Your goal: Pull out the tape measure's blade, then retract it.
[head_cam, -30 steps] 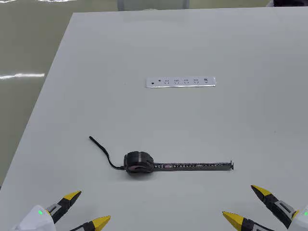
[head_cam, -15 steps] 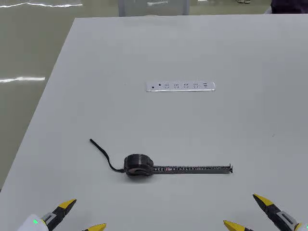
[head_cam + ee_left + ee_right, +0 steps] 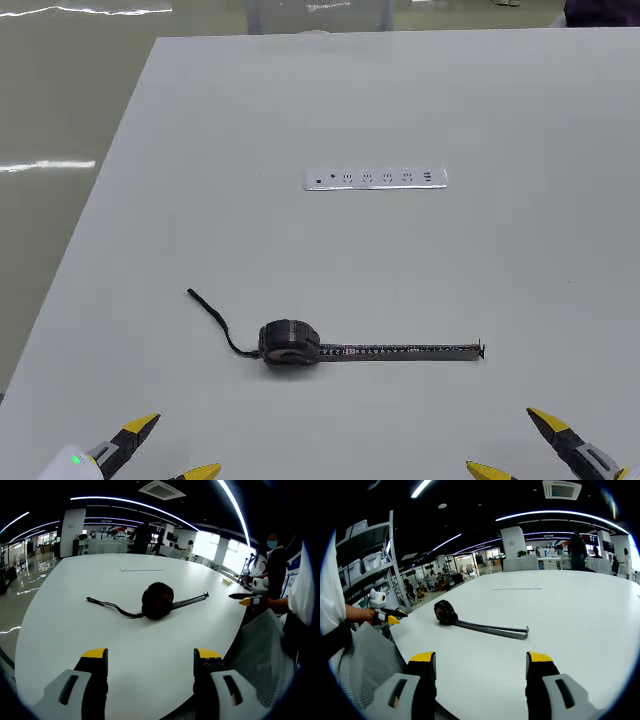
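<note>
Sees the tape measure [image 3: 300, 343] lying on the worktop [image 3: 400, 100], blade [image 3: 410, 350] out along a left-right axis, case [image 3: 289, 342] nearer the left gripper [image 3: 172, 447], hook [image 3: 481, 349] nearer the right gripper [image 3: 510, 442], each gripper near it but apart, jaws spread, grasping nothing.

nothing legible anywhere: no readable word, brand or number. fine scale marks along the dark extended blade [image 3: 405, 350] of the black round tape measure [image 3: 289, 342], too small to read as digits. small dark marks on the flat white power strip [image 3: 375, 179] set in the white table [image 3: 300, 100], likewise too small to make out.
</note>
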Demonstrator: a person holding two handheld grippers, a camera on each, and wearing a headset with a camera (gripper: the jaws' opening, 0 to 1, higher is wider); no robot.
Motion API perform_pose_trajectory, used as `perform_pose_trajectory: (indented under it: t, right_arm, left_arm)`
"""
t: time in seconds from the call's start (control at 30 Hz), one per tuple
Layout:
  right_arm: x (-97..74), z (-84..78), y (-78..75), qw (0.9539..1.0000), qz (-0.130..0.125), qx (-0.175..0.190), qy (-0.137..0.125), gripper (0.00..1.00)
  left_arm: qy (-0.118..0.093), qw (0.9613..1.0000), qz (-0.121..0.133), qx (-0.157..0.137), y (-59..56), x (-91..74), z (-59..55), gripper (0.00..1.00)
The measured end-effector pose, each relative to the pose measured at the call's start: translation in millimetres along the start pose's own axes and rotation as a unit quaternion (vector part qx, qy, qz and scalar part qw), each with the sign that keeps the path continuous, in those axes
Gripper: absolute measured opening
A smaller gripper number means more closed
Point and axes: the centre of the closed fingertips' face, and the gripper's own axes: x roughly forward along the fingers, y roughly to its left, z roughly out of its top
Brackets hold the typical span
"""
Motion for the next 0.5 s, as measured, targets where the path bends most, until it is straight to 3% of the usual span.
perform_pose_trajectory:
  t: [0.5]
  right_arm:
    - [0.4, -1.1, -2.2, 1.0, 0.001, -0.001, 0.001, 0.73]
  left_arm:
    - [0.001, 1.0, -0.001, 0.001, -0.8, 2.0, 0.5, 0.67]
